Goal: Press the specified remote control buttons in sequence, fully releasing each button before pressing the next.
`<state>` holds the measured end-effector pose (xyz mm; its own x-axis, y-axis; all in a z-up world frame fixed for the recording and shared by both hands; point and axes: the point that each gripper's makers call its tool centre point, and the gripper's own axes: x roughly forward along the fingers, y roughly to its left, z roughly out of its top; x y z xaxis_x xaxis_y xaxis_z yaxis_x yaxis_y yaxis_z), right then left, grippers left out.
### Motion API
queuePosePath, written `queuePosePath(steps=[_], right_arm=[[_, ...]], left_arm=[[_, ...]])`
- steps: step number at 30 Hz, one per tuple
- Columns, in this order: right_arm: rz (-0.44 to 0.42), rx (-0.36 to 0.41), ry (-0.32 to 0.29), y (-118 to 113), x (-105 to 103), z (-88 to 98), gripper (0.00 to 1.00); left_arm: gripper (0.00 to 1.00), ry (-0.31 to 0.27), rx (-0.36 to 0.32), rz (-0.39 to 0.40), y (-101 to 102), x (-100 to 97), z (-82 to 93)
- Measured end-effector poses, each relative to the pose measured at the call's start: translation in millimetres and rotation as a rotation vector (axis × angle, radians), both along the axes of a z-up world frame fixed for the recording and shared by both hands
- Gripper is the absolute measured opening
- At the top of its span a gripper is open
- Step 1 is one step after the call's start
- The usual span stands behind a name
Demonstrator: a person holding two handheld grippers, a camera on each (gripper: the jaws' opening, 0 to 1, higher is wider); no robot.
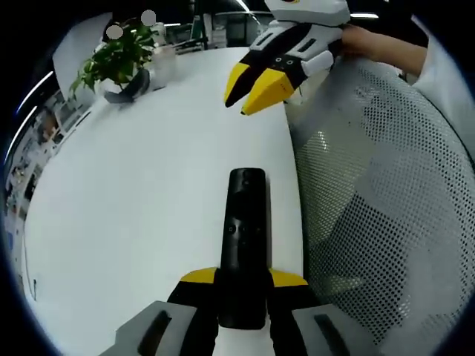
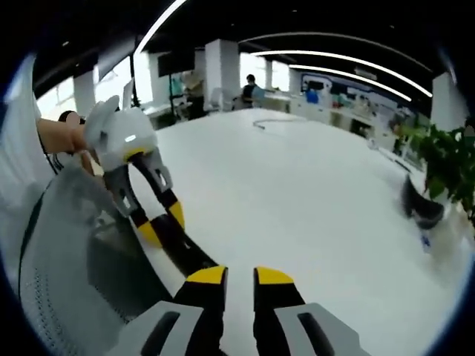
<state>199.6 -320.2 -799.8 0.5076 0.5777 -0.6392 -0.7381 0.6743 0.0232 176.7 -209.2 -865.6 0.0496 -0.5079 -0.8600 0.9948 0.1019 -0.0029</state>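
A black remote control (image 1: 246, 222) lies lengthwise between my left gripper's (image 1: 245, 278) yellow-tipped jaws, which are shut on its near end, over the white table's (image 1: 133, 185) right edge. Small buttons show on its upper face. My right gripper (image 1: 236, 106) hangs further out above the table, apart from the remote, its yellow tips together and pointing down-left. In the right gripper view its own jaws (image 2: 240, 278) stand close together with nothing between them. The left gripper (image 2: 165, 222) comes in from the left there, holding the dark remote (image 2: 189, 256).
A potted plant (image 1: 119, 63) (image 2: 445, 170) stands at the table's far side. A grey mesh chair back (image 1: 386, 193) (image 2: 67, 245) rises beside the table edge. A person's hand (image 2: 59, 133) holds the left gripper. A cable (image 2: 271, 124) lies far back on the table (image 2: 297, 200).
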Motion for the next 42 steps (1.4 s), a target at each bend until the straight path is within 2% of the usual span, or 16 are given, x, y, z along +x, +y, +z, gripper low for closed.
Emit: queuePosePath(steps=[6, 11, 18, 24, 28, 34, 38, 42], right_arm=[[0.035, -0.004, 0.000, 5, -2, 6.6, 0.08], [0.082, -0.042, -0.002, 11, -3, 7.3, 0.05], [0.183, -0.148, -0.009, 20, -6, -4.5, 0.00], [0.231, -0.161, 0.000, 27, -7, -7.4, 0.00], [0.266, -0.195, 0.008, 28, -7, -13.3, 0.00], [0.311, -0.212, 0.044, 31, -11, -21.0, 0.00], [0.357, -0.237, 0.118, 30, -20, -33.3, 0.00], [0.388, -0.262, 0.149, 29, -23, -43.2, 0.00]], left_arm=[[0.23, -0.008, -0.043, -0.004, 0, 0.0, 0.3], [0.23, -0.009, -0.063, -0.007, -1, -0.2, 0.7], [0.24, -0.007, -0.098, 0.004, -1, 0.0, 0.8], [0.24, -0.007, -0.132, 0.009, 0, 0.2, 1.3], [0.24, -0.012, -0.154, 0.003, 0, -0.4, 1.6], [0.24, -0.017, -0.195, -0.003, 0, -1.7, 2.3], [0.24, -0.016, -0.200, -0.018, -1, -2.3, 2.3], [0.24, -0.012, -0.201, -0.039, -2, -3.5, 2.3]])
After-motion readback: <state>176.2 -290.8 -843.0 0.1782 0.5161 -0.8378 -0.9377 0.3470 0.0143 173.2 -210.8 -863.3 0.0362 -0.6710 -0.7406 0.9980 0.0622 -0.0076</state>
